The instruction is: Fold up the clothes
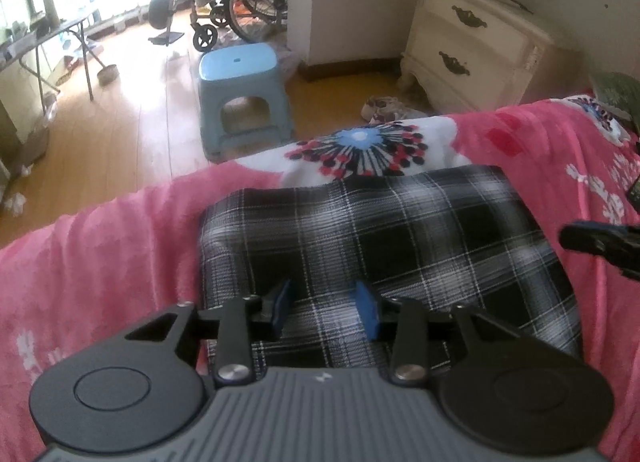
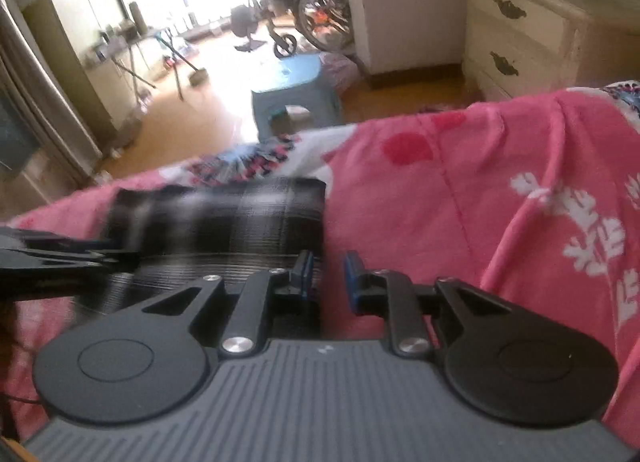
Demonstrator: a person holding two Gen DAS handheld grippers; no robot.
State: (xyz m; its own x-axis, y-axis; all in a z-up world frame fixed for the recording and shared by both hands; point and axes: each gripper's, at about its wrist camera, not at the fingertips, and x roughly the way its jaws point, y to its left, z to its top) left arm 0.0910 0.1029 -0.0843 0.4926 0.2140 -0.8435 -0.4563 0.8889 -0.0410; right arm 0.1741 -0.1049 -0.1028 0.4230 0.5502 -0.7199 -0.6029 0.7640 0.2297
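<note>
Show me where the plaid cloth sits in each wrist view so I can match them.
Left wrist: plaid cloth fills the centre and lower middle, on the pink blanket, running under the left gripper.
Right wrist: blurred, left of centre, its right edge at the right gripper.
Shared landmark: blue stool on the floor beyond the bed.

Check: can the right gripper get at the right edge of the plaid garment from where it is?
Probably yes. The right gripper sits right at the edge of the plaid garment, jaws apart and empty. Only pink blanket lies beside it; the left gripper is further left, over the cloth.
</note>
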